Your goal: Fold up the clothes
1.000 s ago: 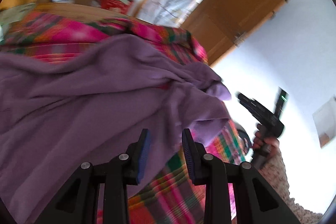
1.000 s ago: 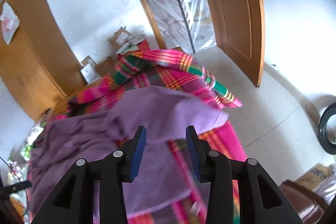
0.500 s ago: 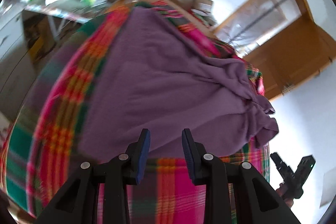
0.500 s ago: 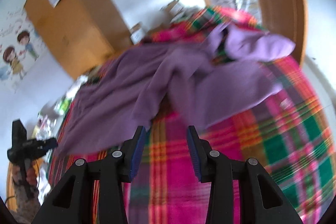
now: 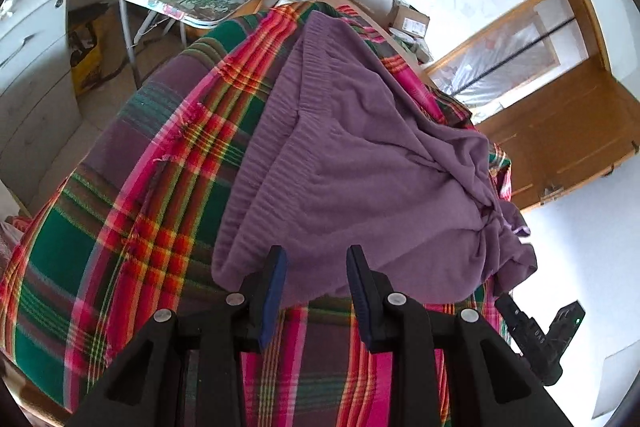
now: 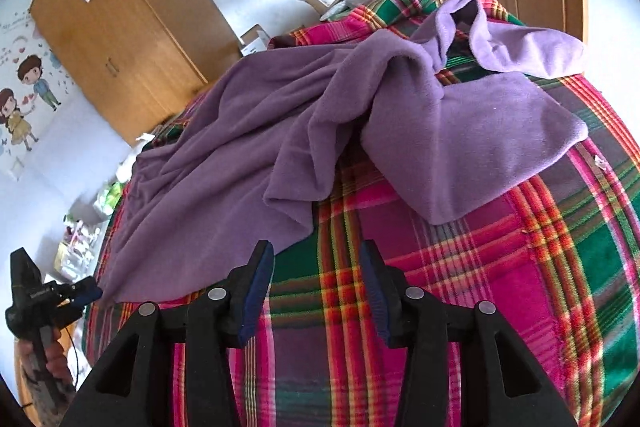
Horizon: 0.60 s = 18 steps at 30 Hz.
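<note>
One purple garment lying crumpled on a bed with a bright plaid blanket; ribbed hem toward the left tongs, bunched cloth at the far end; left tongs apart, holding nothing, tips right over the near edge of the garment; right tongs apart too, empty, above bare blanket just beside the purple cloth; small bench with boxes behind the bed; wooden wardrobe and door nearby.
</note>
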{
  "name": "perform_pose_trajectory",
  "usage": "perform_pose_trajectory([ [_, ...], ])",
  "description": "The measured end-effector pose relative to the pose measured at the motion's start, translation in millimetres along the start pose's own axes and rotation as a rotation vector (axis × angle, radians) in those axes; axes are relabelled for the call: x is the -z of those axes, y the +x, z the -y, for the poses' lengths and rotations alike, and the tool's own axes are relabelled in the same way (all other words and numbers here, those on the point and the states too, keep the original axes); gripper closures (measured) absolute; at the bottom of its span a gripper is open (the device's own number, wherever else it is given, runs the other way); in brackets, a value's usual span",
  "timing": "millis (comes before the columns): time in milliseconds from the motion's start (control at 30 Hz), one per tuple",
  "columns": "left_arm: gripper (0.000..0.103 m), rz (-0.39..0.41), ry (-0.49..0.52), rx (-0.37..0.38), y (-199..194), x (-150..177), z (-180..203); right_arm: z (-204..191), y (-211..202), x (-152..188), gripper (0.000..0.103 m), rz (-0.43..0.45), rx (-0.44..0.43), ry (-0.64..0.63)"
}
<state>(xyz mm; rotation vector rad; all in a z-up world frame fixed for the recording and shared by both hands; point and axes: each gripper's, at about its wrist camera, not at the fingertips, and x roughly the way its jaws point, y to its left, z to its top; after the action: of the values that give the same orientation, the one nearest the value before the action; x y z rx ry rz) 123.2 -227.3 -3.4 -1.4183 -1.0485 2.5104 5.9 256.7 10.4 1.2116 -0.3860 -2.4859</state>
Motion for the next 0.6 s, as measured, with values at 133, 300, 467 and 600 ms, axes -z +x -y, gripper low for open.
perform_pose_trajectory([
  [133, 0.072, -0.004, -0.018, 0.008, 3, -3, -5, 0, 13, -11, 0.056, 0.018, 0.014, 0.0],
  [300, 0.072, 0.025, -0.042, 0.019, -12, -1, -13, -1, 30, -27, 0.055, 0.012, -0.014, 0.029],
  [467, 0.07, 0.083, -0.116, -0.004, -30, 1, -31, 0, 44, -34, 0.049, -0.012, -0.023, 0.047],
  [600, 0.068, 0.084, -0.179, -0.013, -31, 4, -45, 2, 45, -34, 0.049, -0.003, -0.058, 0.076],
])
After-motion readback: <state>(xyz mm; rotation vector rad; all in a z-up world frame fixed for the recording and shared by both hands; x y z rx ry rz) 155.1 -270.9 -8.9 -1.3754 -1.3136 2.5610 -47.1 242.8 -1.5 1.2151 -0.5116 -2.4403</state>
